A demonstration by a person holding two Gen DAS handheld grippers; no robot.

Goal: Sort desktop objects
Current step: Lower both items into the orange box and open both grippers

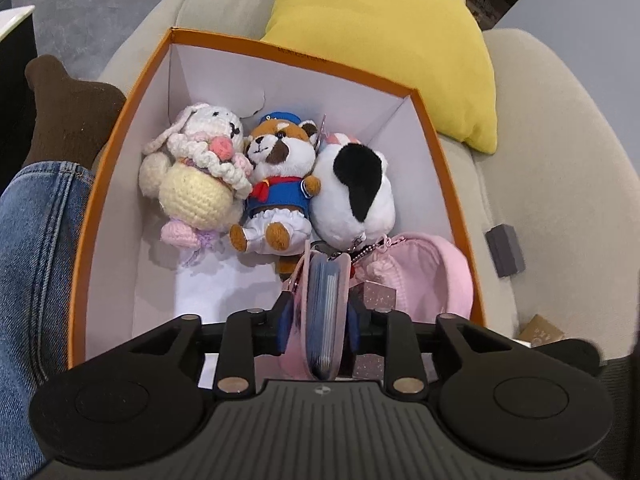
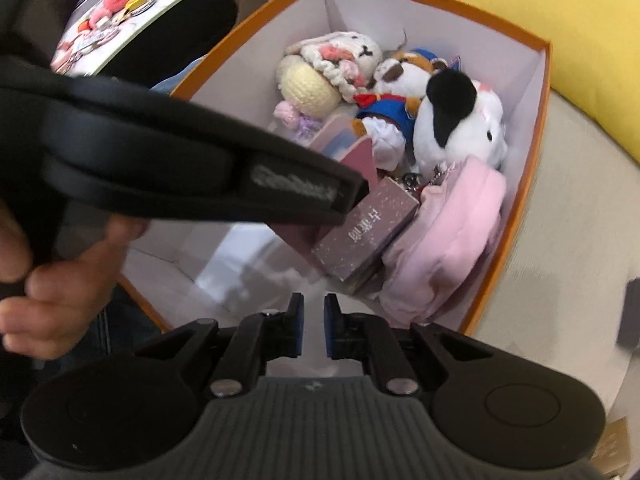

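Over the orange box point(image 1: 120, 152), whose three plush toys point(image 1: 276, 176) lie ahead, the left claw point(image 1: 318, 320) points down, clamping an upright pink card wallet point(image 1: 320, 312), while the right claw point(image 2: 314, 326) hovers beside it, slightly parted and empty.

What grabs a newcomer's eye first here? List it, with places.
The orange box on the beige sofa, with three plush toys along its far wall: crocheted bunny, sailor raccoon, black-and-white plush. The left tool grips a pink card holder above it, beside a yellow cushion.
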